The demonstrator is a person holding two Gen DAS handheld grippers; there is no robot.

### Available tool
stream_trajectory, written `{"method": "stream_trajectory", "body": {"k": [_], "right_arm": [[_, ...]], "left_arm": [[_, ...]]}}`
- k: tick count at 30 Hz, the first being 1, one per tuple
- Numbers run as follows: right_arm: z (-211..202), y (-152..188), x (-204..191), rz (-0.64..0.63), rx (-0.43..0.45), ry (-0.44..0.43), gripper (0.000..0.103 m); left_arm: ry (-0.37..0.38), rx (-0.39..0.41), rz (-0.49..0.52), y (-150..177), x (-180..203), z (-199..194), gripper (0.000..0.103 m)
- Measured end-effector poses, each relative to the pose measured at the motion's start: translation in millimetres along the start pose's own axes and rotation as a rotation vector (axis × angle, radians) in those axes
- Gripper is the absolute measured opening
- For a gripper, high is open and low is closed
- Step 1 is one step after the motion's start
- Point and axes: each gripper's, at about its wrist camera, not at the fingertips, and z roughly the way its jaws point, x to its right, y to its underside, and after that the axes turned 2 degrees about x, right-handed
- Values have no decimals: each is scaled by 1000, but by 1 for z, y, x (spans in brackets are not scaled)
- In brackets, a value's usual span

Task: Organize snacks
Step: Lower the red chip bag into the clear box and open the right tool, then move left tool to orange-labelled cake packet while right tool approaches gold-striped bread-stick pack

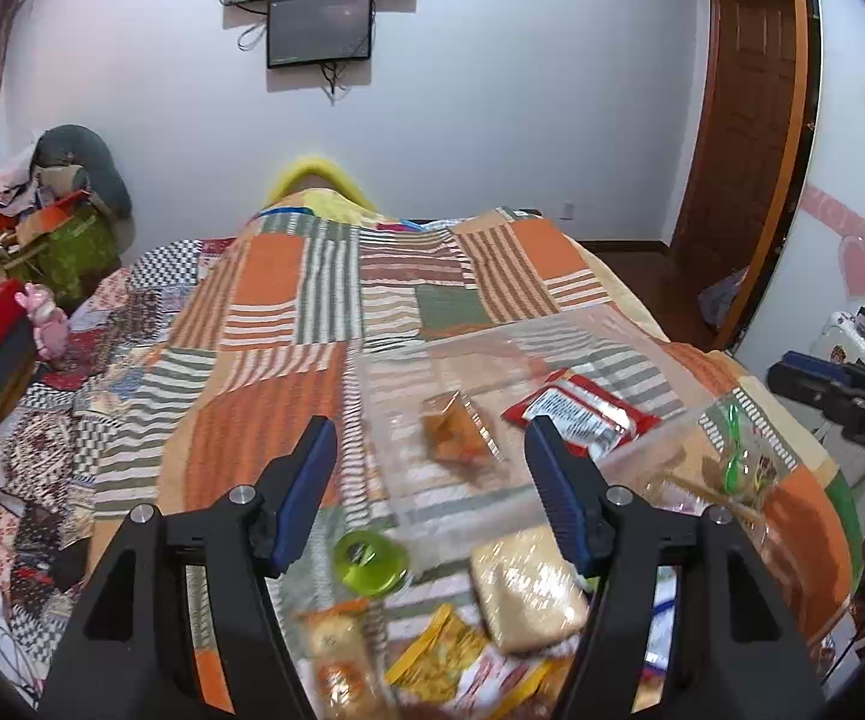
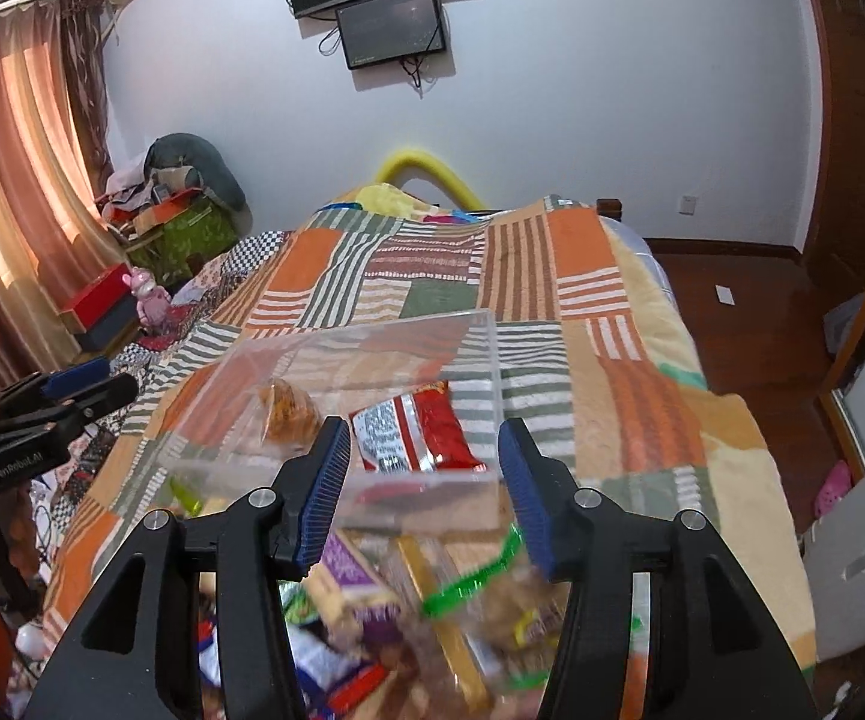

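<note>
Left wrist view: left gripper [image 1: 429,489] over the quilted bed [image 1: 324,300], jaws spread wide, nothing between them. Clear plastic bin [image 1: 408,396] lying on the quilt ahead, holding an orange snack pouch [image 1: 456,435] and a red-and-white snack packet [image 1: 582,414]. Loose snacks nearer the camera: green round tub [image 1: 371,561], pale wrapped block [image 1: 525,591], yellow packets [image 1: 438,657], blurred. Right gripper visible at the right edge.

Right wrist view: right gripper [image 2: 423,489] likewise wide open and empty, aimed at the bin's near rim. Same two packets inside the bin. Heap of mixed wrappers [image 2: 408,618] below the jaws, blurred.

Handling judgement: packets likely light, soft, crinkly, slippery film; contents probably crushable. Best taken by a sealed edge or corner, gently. Bin stiff and smooth; grip on its wall.
</note>
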Motion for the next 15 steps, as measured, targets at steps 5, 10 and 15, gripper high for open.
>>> {"method": "stream_trajectory", "body": {"k": [5,10,15], "right_arm": [[-12,10,4,0,-6,24,48],[-19,25,9,0,-26,48,48],[-19,39,15,10,-58,68,48]], "left_arm": [[-24,-23,-6,19,-17,-21,68],[-62,-78,-16,43,-39,-31,68],[-91,-156,-24,73,-56,-27,68]]}}
